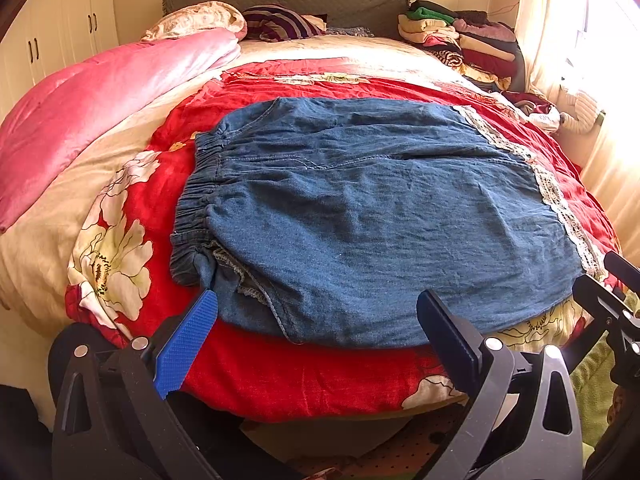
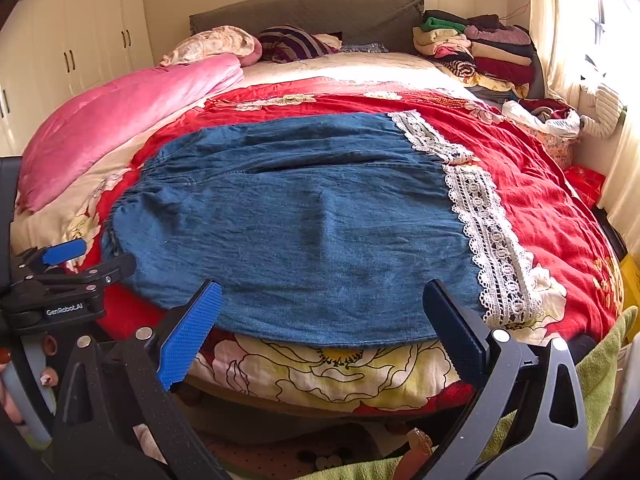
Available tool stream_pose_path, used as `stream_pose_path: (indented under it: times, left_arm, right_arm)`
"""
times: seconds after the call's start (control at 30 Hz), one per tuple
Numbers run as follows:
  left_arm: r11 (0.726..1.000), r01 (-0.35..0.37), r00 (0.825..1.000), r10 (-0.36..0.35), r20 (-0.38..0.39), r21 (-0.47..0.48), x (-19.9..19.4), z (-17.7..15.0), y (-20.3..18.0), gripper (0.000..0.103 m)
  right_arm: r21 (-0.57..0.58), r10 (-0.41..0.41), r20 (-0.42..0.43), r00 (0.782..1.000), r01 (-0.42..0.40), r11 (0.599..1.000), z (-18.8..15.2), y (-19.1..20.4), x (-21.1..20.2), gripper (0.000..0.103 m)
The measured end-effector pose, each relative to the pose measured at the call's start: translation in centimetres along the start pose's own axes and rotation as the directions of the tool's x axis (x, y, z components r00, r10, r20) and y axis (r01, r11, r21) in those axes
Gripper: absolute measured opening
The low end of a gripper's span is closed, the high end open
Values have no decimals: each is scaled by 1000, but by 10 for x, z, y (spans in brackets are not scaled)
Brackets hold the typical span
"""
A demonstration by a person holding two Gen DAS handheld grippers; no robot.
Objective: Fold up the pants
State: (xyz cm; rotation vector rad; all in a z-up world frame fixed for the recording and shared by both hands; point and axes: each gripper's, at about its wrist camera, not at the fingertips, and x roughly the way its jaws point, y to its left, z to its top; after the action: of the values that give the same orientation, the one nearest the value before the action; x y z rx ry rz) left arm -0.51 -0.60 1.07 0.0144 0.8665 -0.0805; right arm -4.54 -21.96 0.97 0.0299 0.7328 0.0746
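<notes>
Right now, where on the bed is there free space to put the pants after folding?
The red floral cover lies bare between the lace hem of the denim pants and the window side. The cream sheet below the pillows is also bare. The clothes pile and pink quilt crowd the far corner and left side.

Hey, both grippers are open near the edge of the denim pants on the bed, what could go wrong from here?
1. The denim pants lie layered, so the open right gripper may pinch only the top layer at the near edge.
2. The left gripper might catch the red floral quilt underneath too.
3. The lace trim could snag.
</notes>
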Motion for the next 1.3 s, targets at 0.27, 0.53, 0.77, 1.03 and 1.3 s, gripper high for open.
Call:
stream_pose_path:
  times: [0.27,0.53,0.77,1.03,1.3]
  left_arm:
    - [1000,5,1000,-5,3,-1,-2,-1,-1,99]
    - [1000,8,1000,-8,5,0,-3,-1,-1,99]
    - [1000,8,1000,-8,7,-1,-3,-2,-2,99]
    - [1000,14,1000,-14,14,1,-5,-1,-5,99]
    - [1000,21,1000,-21,12,2,0,6,-2,99]
  right_arm:
    - [6,6,-11,1000,-6,1000,0,-2,2,95]
    - [6,3,-13,1000,-2,1000,0,-1,2,95]
    - [7,2,-12,1000,-1,1000,0,-1,1,95]
    - [6,-3,-6,1000,3,1000,1,0,-2,95]
    - [3,-5,-10,1000,5,1000,7,-2,0,95]
